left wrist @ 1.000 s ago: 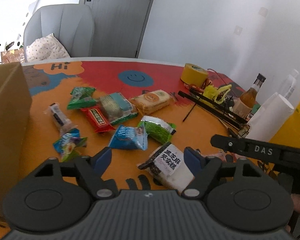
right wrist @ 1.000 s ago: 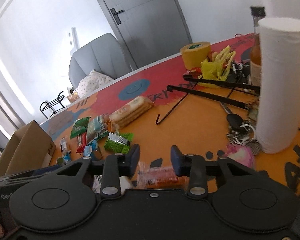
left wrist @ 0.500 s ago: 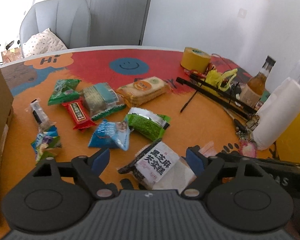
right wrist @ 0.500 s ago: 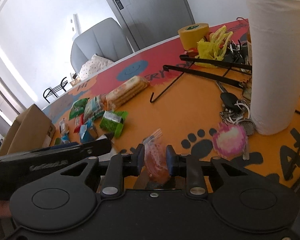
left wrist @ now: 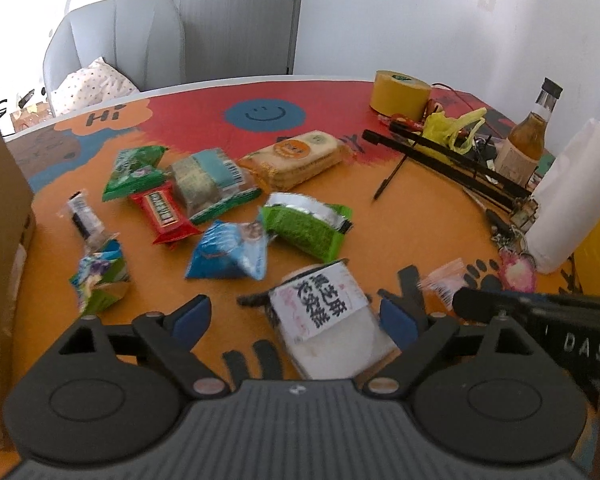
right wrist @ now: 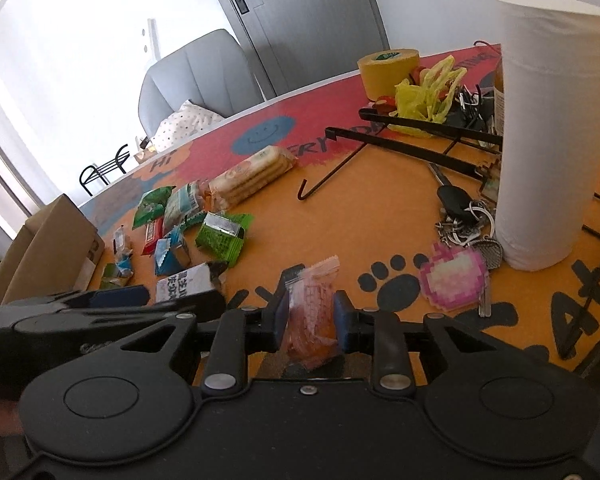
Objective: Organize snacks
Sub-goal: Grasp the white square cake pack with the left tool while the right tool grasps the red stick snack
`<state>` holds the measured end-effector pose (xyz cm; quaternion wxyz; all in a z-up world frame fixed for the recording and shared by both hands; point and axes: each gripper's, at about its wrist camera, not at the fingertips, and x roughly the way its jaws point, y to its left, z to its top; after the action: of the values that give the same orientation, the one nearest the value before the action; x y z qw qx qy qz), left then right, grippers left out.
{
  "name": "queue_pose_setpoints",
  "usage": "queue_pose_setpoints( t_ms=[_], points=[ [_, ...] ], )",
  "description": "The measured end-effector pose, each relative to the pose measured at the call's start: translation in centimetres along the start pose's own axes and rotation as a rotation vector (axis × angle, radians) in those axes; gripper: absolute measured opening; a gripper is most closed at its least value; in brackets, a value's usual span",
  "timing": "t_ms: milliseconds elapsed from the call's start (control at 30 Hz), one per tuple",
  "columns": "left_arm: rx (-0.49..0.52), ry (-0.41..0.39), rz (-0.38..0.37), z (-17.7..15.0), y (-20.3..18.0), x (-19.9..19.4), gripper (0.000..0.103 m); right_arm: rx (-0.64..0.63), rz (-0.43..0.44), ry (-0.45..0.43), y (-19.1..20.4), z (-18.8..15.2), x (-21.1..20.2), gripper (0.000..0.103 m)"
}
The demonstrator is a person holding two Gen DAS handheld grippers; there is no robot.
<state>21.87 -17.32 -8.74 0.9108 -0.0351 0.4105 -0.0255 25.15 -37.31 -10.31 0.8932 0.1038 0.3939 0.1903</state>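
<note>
Several snack packets lie on the orange table mat (left wrist: 380, 232): a white packet with black characters (left wrist: 324, 320), a green one (left wrist: 304, 228), a blue one (left wrist: 228, 252), a red bar (left wrist: 164, 216) and a cracker pack (left wrist: 296, 160). My left gripper (left wrist: 296, 316) is open around the white packet, its blue pads on either side and apart from it. My right gripper (right wrist: 310, 316) is shut on a clear orange snack packet (right wrist: 310, 312) and holds it above the mat. The white packet also shows in the right wrist view (right wrist: 188, 286).
A cardboard box (left wrist: 0, 240) stands at the left edge. At the right stand a paper towel roll (right wrist: 548, 136), a bottle (left wrist: 528, 140), keys with a pink charm (right wrist: 456, 276), black hangers (left wrist: 440, 156) and a yellow tape roll (left wrist: 398, 92). A grey chair (left wrist: 116, 40) is behind the table.
My right gripper closed on the orange packet and lifted it off the mat. My left gripper drew nearer over the white packet and stayed open.
</note>
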Motion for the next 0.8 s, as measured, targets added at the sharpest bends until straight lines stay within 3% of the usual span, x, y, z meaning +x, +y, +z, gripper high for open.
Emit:
queue_pose_setpoints(
  t_ms=[133,367,500,600,633,667,800],
  points=[
    [0.000,-0.010,0.009,-0.4,0.9,-0.5,0.090,-0.016,-0.017,-0.002,0.6,-0.1,0.4,0.029],
    [-0.014,-0.003,-0.039,-0.8,1.7,-0.7,0.076,-0.058,-0.042,0.021,1.7,-0.6,1.0,0.034],
    [0.018,-0.004,-0.041,-1.3,1.3,-0.7,0.075,-0.109,-0.073,0.026,2.6,-1.0,1.0,0.034],
    [0.060,-0.019,-0.031,-1.8,0.8,-0.8,0.066,-0.118,-0.099,0.024,2.7,-1.2,0.8,0.024],
    [0.068,-0.024,-0.026,-1.9,0.8,-0.9,0.056,-0.112,-0.096,0.026,2.7,-1.3,0.7,0.023],
    [0.073,-0.028,-0.018,-2.0,0.8,-1.1,0.052,-0.103,-0.091,0.028,2.7,-1.4,0.5,0.021],
    [0.049,-0.031,-0.045,-2.2,1.7,-1.6,0.048,-0.093,-0.075,0.018,3.0,-1.8,-0.2,0.018]
  ],
)
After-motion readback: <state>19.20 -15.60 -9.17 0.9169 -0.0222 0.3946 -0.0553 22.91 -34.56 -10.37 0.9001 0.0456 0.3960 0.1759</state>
